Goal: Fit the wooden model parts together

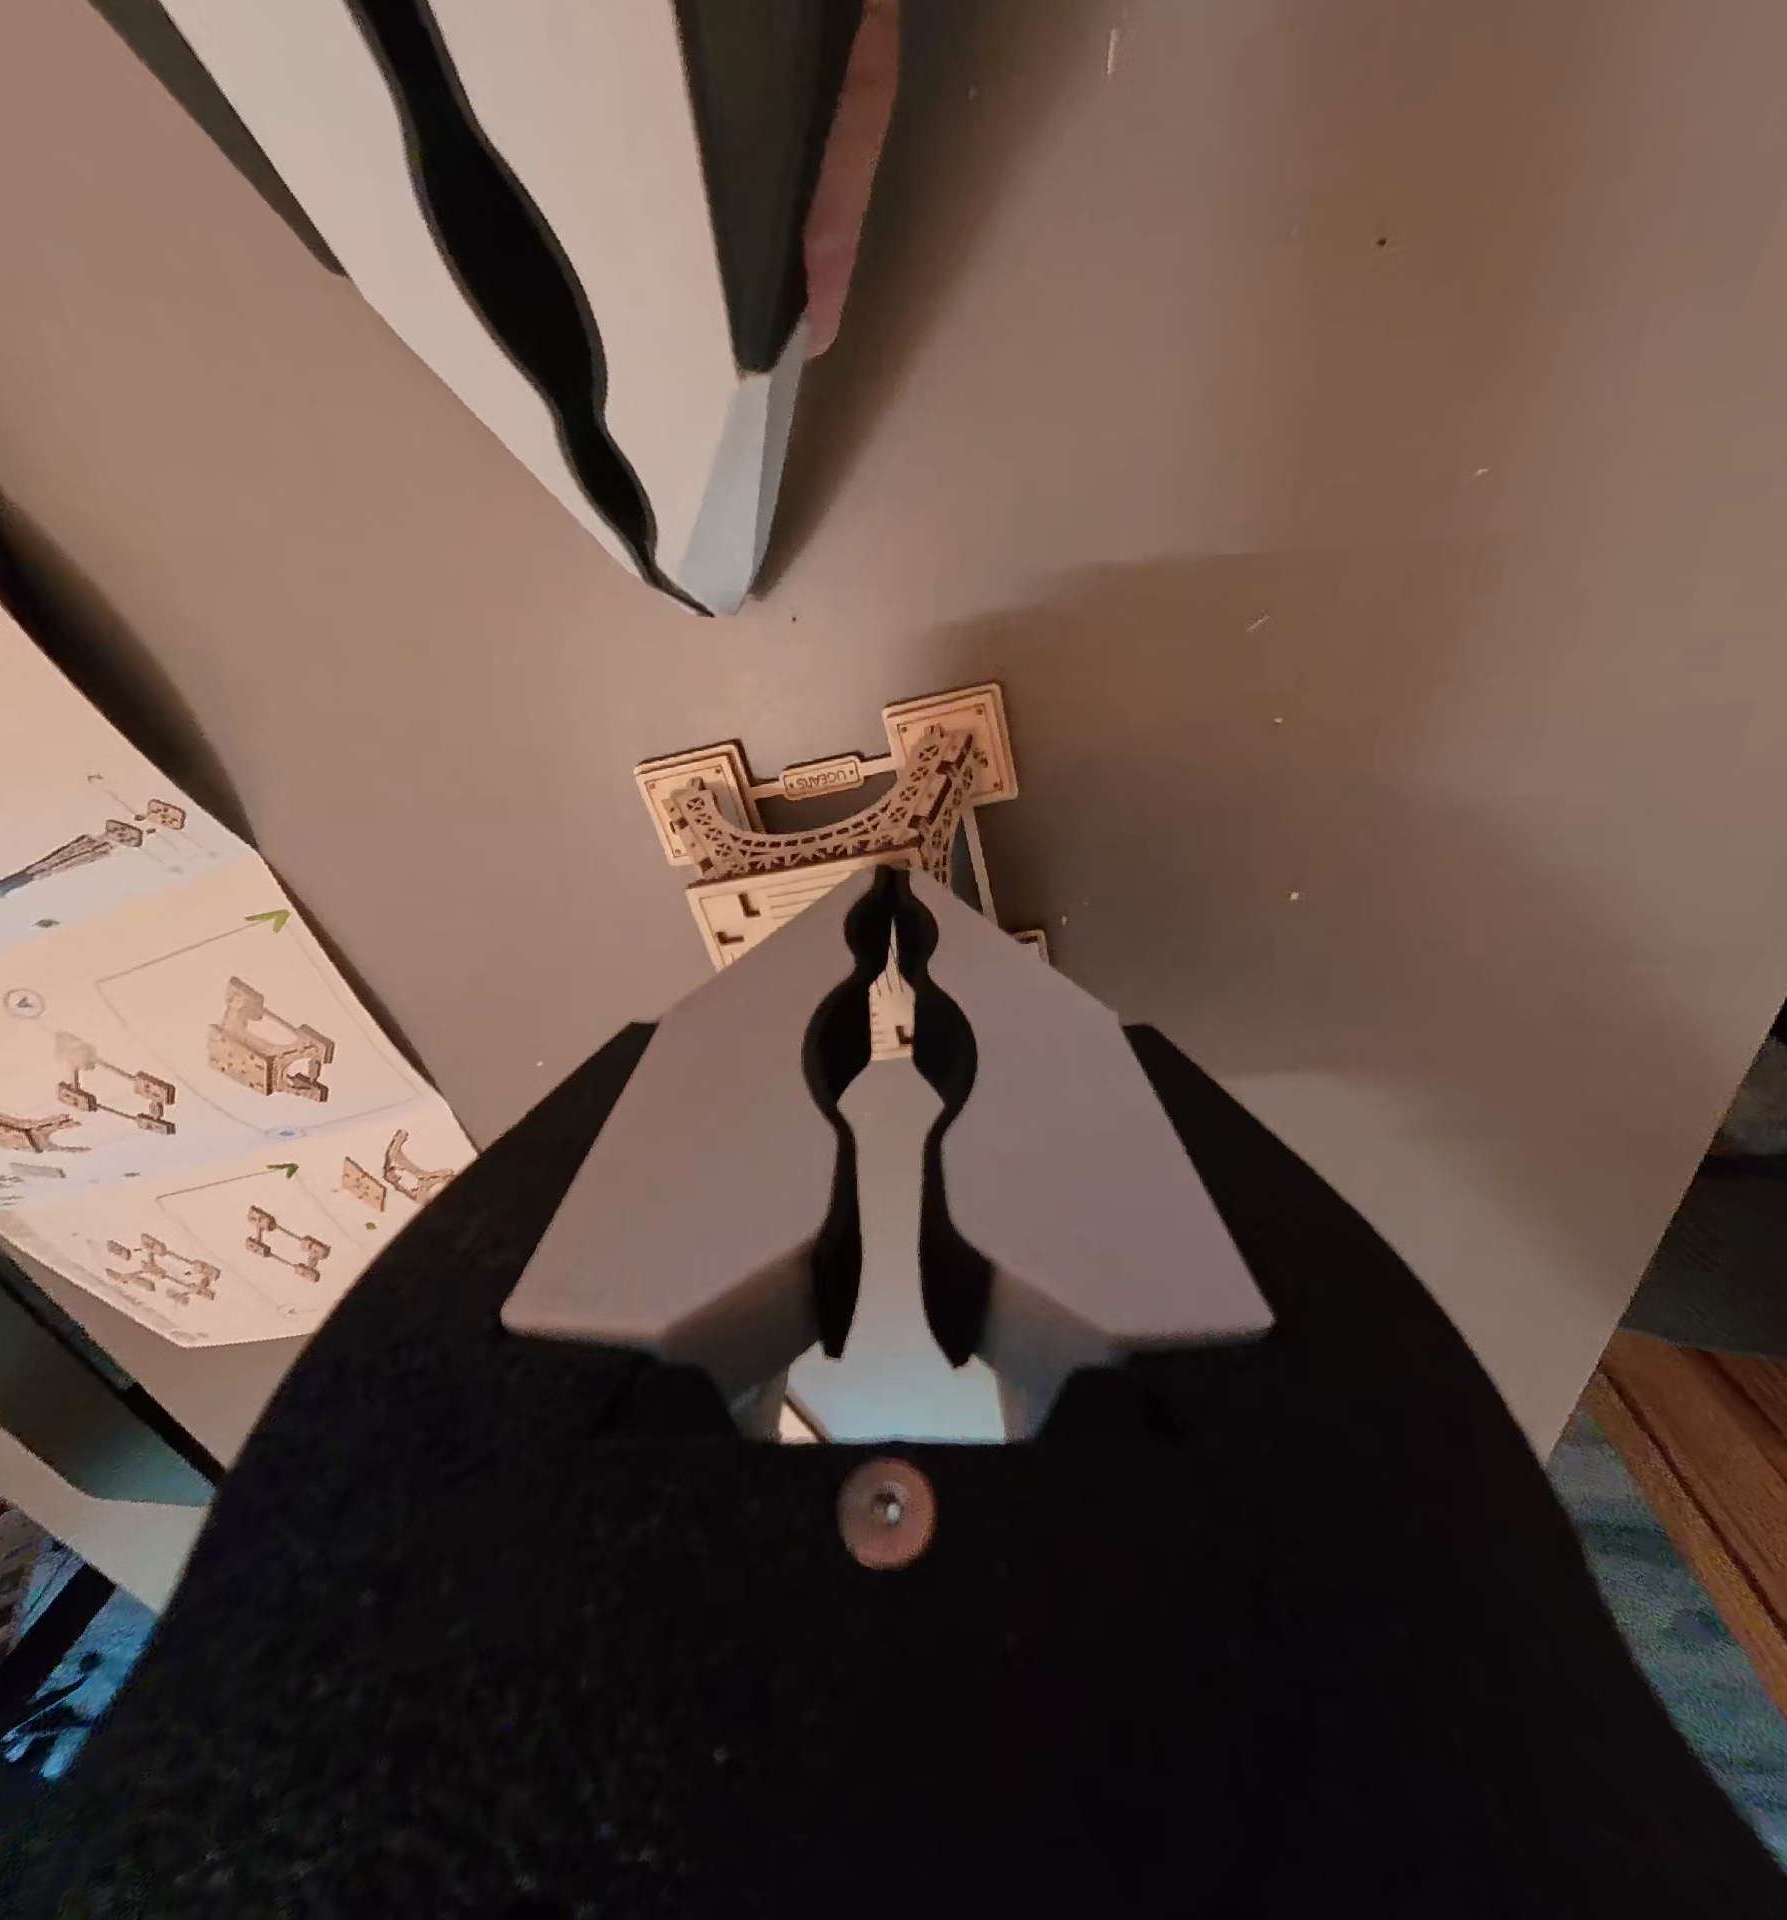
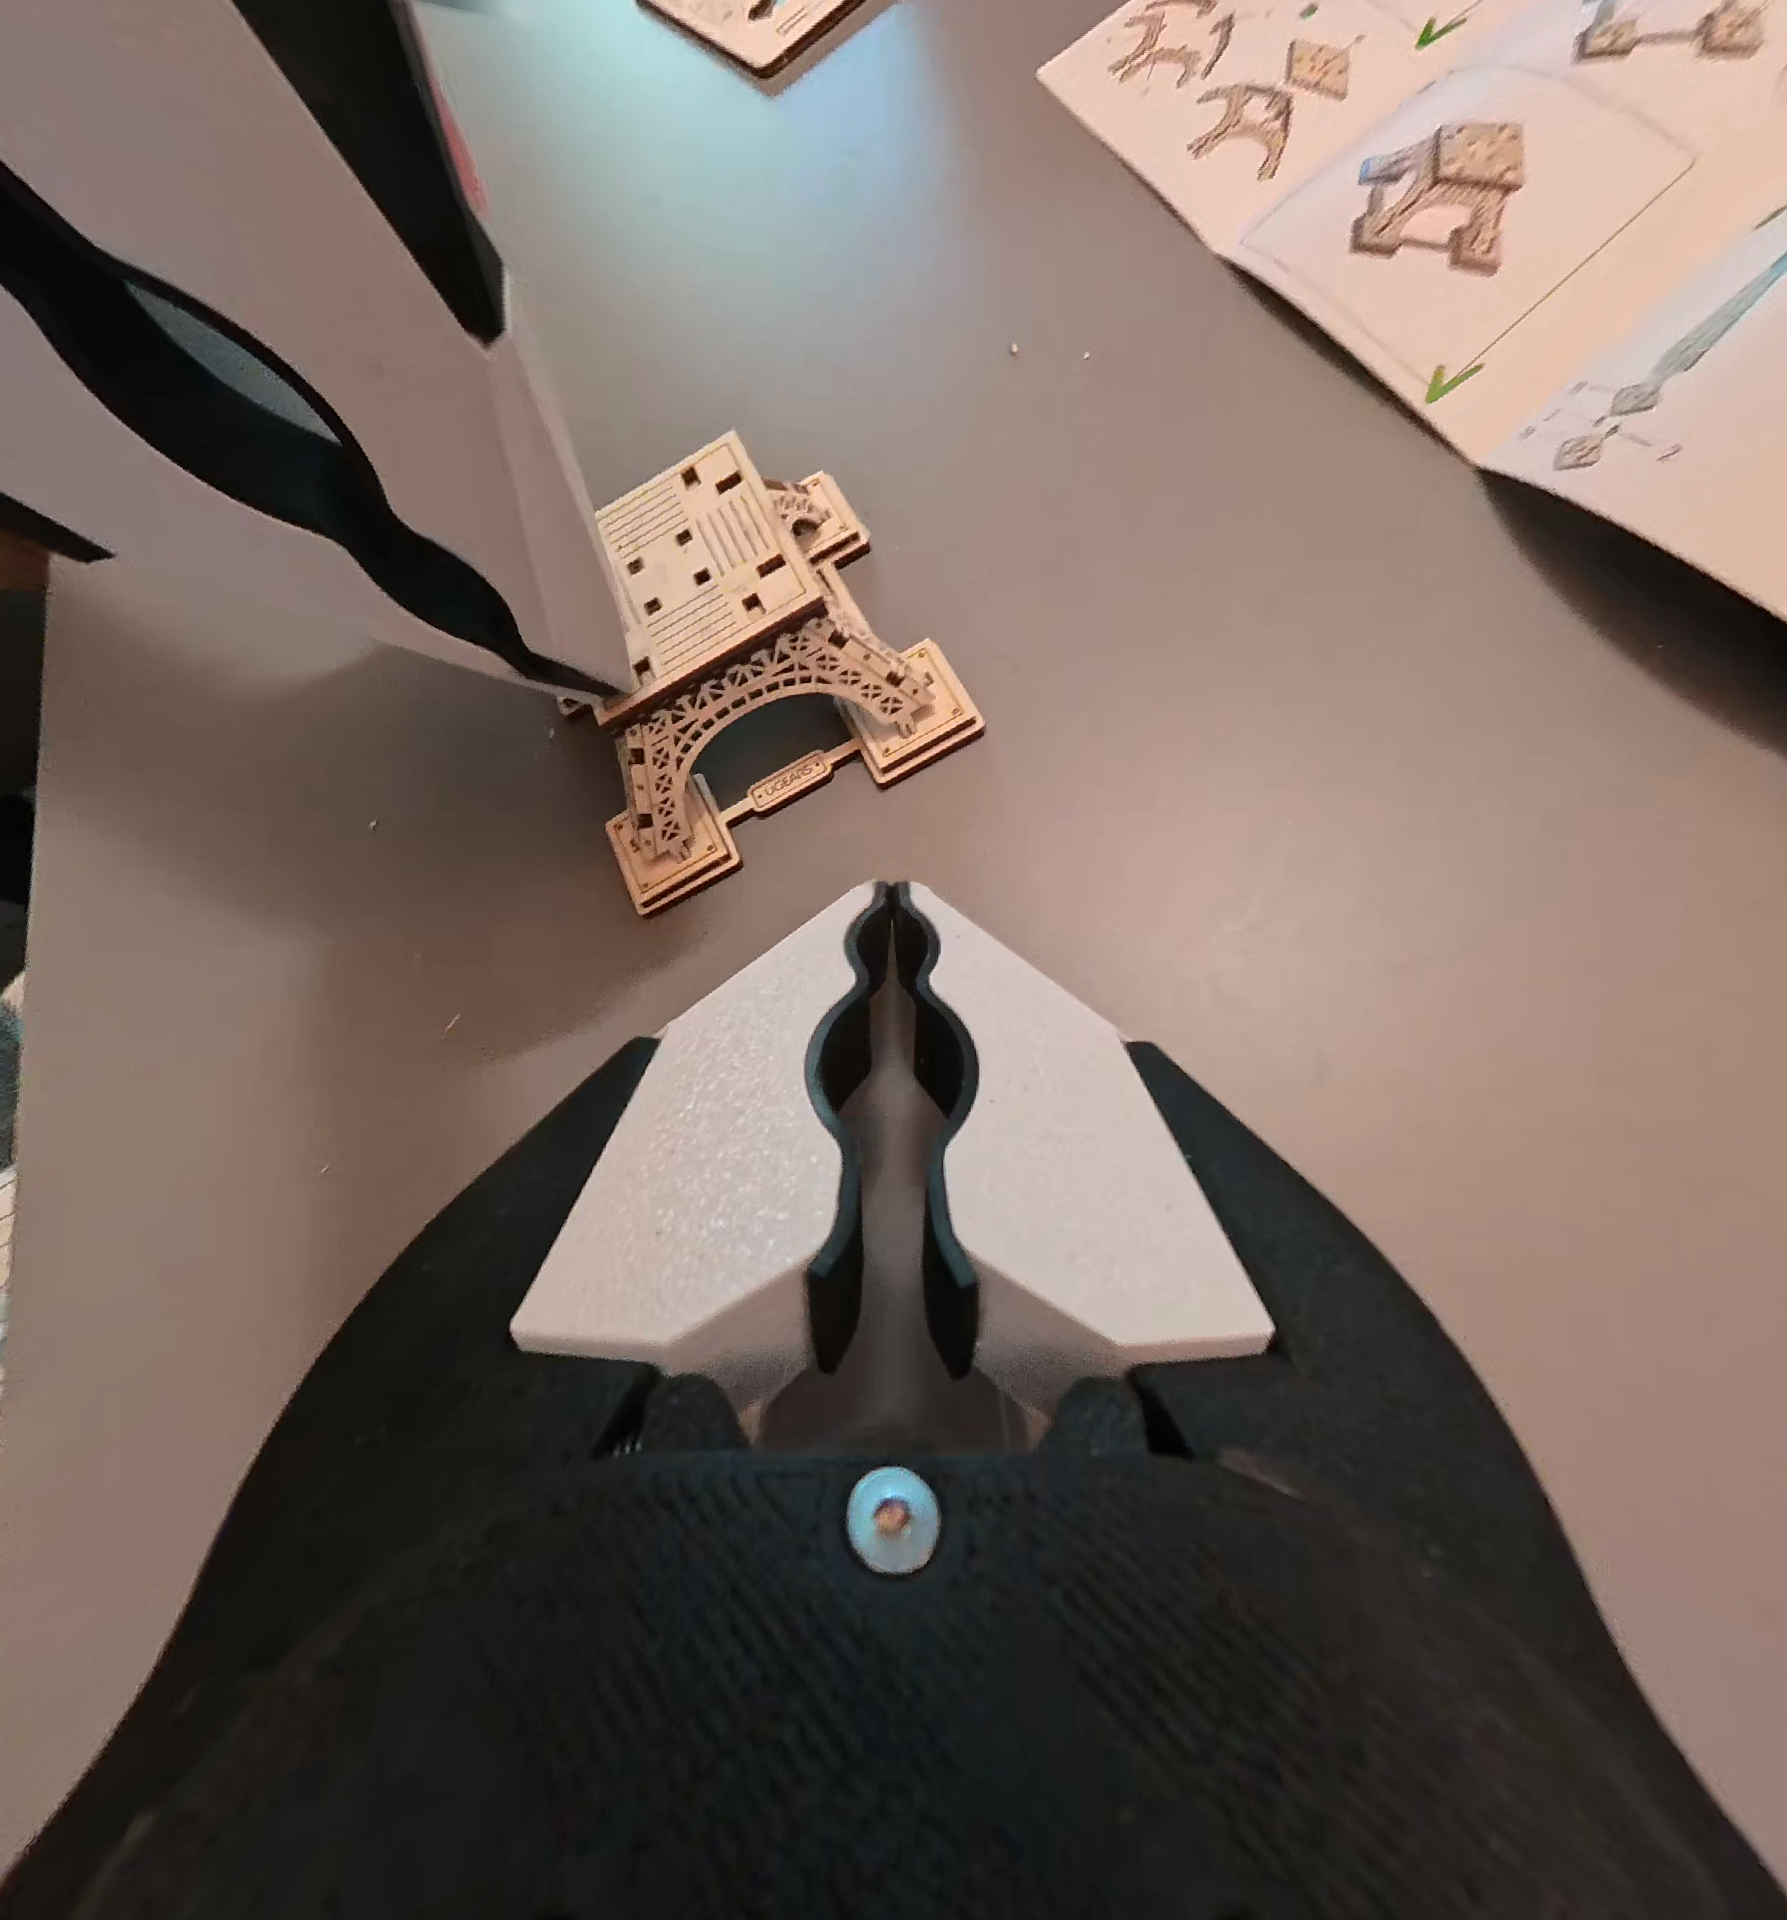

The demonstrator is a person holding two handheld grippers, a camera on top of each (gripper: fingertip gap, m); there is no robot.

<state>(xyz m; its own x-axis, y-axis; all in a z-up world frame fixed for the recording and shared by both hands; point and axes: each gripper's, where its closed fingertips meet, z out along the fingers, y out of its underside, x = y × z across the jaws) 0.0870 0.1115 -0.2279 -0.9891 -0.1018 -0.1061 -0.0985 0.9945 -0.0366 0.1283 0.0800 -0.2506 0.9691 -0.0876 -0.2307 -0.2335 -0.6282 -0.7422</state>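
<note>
A wooden tower base (image 2: 764, 665) with four latticed legs, arches and a slotted flat platform on top stands on the grey table (image 2: 1232, 987). It also shows in the left wrist view (image 1: 837, 821). My left gripper (image 1: 889, 881) is shut, and its tips rest against the platform's edge; from the right wrist view the left gripper (image 2: 603, 686) touches the platform's near-left corner. I cannot tell whether it pinches the wood. My right gripper (image 2: 891, 889) is shut and empty, just short of the base's front foot. From the left wrist view the right gripper (image 1: 728, 592) hovers beyond the model.
A printed instruction sheet (image 2: 1491, 208) lies at the far right, and shows at the left in the left wrist view (image 1: 141, 1039). A flat wooden parts board (image 2: 775, 31) lies at the table's far side. The table edge (image 1: 1647, 1299) drops to a wood floor (image 1: 1741, 1538).
</note>
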